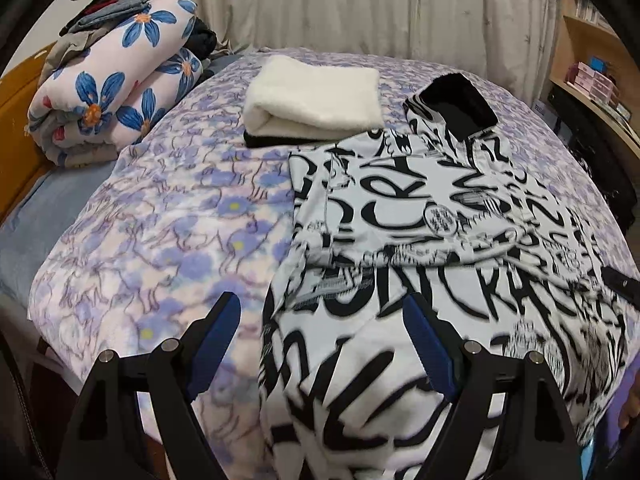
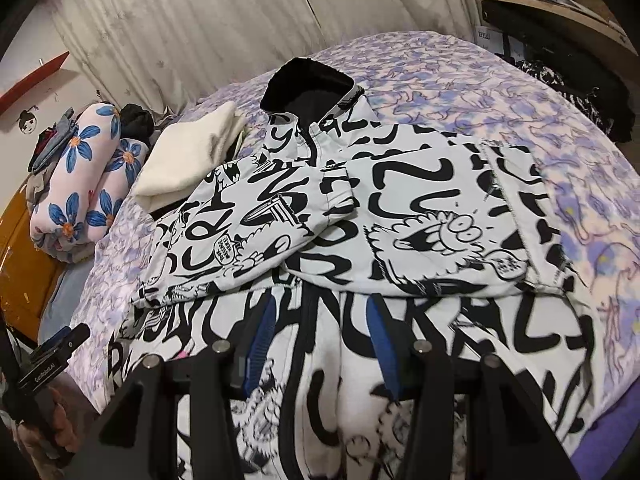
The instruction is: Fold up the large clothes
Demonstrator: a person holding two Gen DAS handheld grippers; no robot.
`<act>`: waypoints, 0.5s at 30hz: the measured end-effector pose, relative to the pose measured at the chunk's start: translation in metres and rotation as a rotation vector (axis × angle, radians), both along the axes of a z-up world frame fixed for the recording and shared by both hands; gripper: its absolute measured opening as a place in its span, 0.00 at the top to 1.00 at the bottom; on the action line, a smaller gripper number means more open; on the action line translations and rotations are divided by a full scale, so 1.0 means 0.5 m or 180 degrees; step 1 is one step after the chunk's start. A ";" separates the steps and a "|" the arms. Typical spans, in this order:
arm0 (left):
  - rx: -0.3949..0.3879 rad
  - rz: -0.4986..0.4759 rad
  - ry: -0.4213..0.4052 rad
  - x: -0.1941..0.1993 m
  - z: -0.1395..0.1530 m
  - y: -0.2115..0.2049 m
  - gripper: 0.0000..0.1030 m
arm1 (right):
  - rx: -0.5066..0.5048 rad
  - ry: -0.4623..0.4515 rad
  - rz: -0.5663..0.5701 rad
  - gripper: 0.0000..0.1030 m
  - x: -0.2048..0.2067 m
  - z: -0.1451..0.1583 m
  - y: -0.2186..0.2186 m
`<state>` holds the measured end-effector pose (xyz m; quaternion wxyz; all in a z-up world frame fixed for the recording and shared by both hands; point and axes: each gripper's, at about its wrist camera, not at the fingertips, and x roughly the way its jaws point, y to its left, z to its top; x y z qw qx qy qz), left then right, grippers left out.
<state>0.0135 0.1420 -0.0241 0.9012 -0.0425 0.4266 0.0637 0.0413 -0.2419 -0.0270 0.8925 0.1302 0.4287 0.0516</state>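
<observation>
Your jacket [image 2: 360, 216] is lying flat on the bed [image 2: 560, 128], both sleeves already crossed over the chest, hem end nearest you. Both tools are spread and holding nothing: left tool [image 1: 320, 344] straddles the hem's left edge, right tool [image 2: 320, 344] hovers mid-hem. Grab only the top layer and I'd guess the sleeves slide out when you lift. Readable text: "GenRoboAI" on the left tool; the jacket's graffiti lettering won't resolve into words.

Floral quilt roll [image 1: 112, 80] at bed head; cream folded towel [image 1: 316, 98] on purple blanket [image 1: 168, 216].
</observation>
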 end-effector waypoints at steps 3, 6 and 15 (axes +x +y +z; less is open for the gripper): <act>-0.0016 -0.0038 0.0043 -0.032 -0.006 0.013 0.20 | -0.0046 -0.0030 0.0003 0.53 -0.035 0.006 -0.013; -0.0155 -0.0075 0.0134 -0.060 -0.026 0.042 0.20 | -0.0129 -0.0052 -0.0006 0.42 -0.068 0.006 -0.026; -0.0791 -0.0278 0.0551 -0.113 -0.139 0.103 0.20 | -0.0264 0.0107 -0.0083 0.41 -0.149 -0.031 -0.087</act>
